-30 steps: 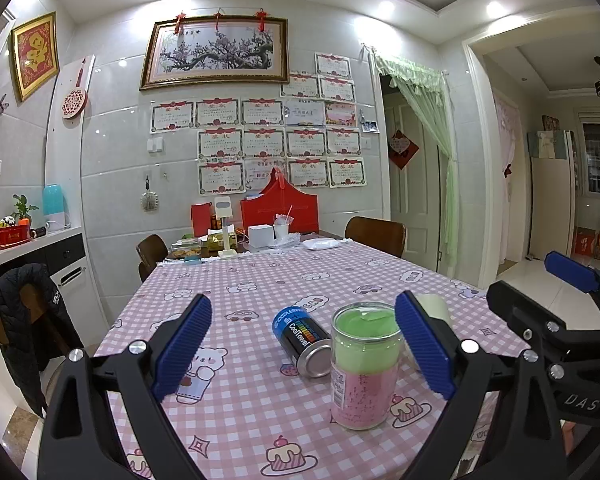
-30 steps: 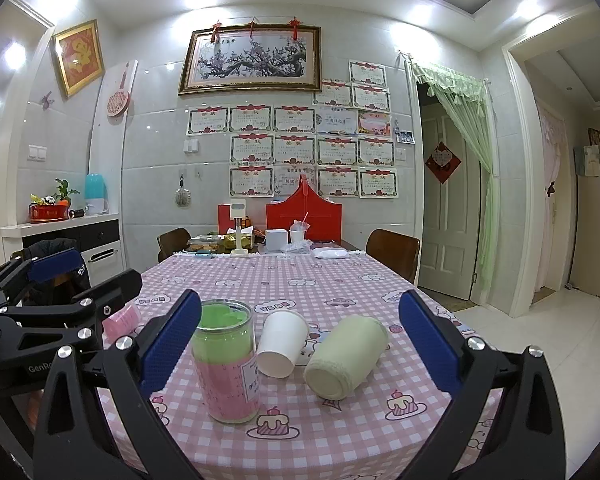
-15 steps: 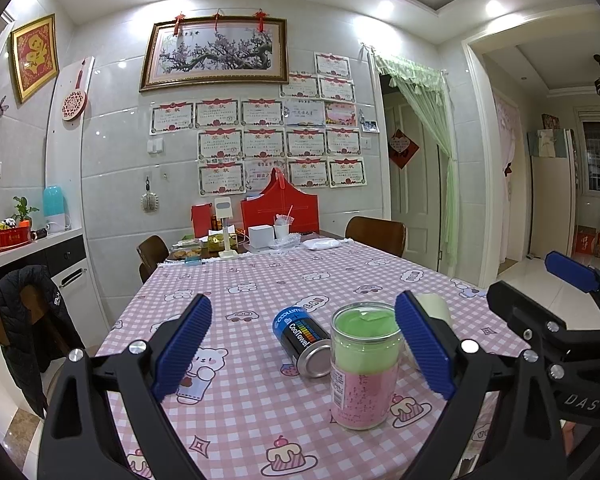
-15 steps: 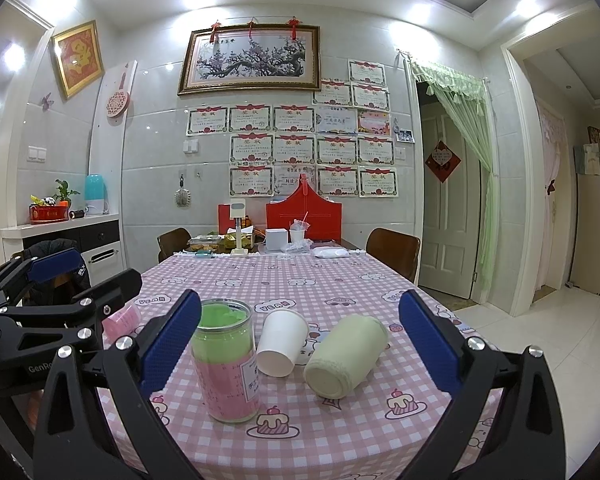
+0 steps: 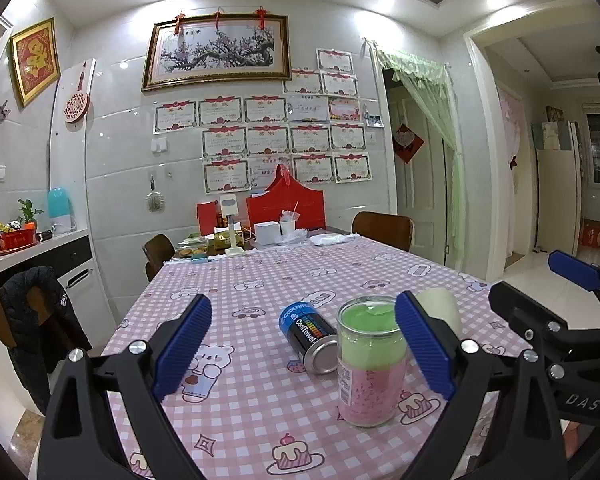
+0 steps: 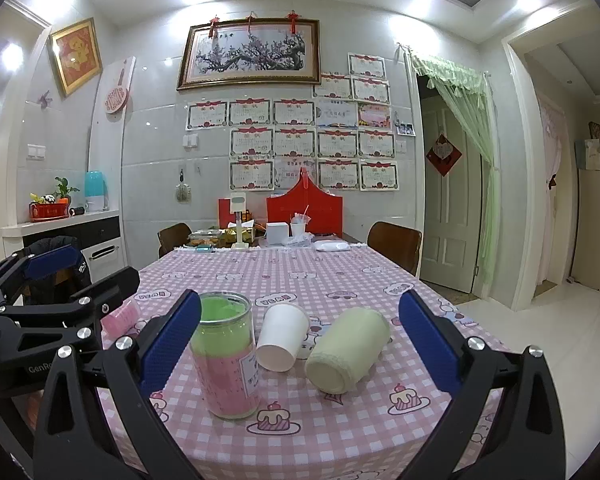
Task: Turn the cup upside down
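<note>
A white paper cup lies on its side on the pink checked tablecloth, with one flat end toward my right camera; in the left wrist view only its top shows behind my finger. My right gripper is open and empty, hovering just in front of the cup. My left gripper is open and empty, to the left of the objects. A clear jar with green and pink filling stands upright left of the cup and also shows in the left wrist view.
A pale green cylinder lies on its side right of the cup. A blue can lies on its side behind the jar. The table's front edge is close below. Boxes and dishes crowd the far end. Chairs stand around.
</note>
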`<action>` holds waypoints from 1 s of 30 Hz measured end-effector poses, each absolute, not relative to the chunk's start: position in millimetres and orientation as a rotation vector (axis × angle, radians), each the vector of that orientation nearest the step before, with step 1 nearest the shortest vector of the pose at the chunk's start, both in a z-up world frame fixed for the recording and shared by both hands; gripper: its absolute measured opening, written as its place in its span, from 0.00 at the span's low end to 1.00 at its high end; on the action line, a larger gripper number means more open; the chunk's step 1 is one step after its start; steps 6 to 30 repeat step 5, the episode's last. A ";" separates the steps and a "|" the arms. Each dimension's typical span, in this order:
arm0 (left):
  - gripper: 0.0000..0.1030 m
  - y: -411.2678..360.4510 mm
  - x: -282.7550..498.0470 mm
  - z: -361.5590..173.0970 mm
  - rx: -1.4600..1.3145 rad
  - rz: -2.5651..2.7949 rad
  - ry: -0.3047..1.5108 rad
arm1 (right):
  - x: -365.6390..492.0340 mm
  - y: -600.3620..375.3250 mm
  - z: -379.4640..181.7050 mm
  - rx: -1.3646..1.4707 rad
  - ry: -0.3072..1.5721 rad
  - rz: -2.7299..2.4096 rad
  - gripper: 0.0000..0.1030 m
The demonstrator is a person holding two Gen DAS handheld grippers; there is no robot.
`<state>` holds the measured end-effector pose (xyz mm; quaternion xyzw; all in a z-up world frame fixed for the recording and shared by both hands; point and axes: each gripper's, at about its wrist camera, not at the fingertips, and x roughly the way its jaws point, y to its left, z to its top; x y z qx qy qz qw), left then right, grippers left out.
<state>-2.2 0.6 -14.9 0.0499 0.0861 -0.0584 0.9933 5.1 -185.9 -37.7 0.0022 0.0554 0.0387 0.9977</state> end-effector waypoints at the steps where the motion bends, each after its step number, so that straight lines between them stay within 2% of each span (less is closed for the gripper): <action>1: 0.89 1.2 -0.7 -16.0 0.101 -0.116 0.180 | 6.7 -185.9 -38.4 0.005 0.117 0.078 0.93; 30: 0.89 2.7 6.4 -20.9 0.104 -0.113 0.208 | 10.9 -183.2 -40.6 0.000 0.133 0.075 0.93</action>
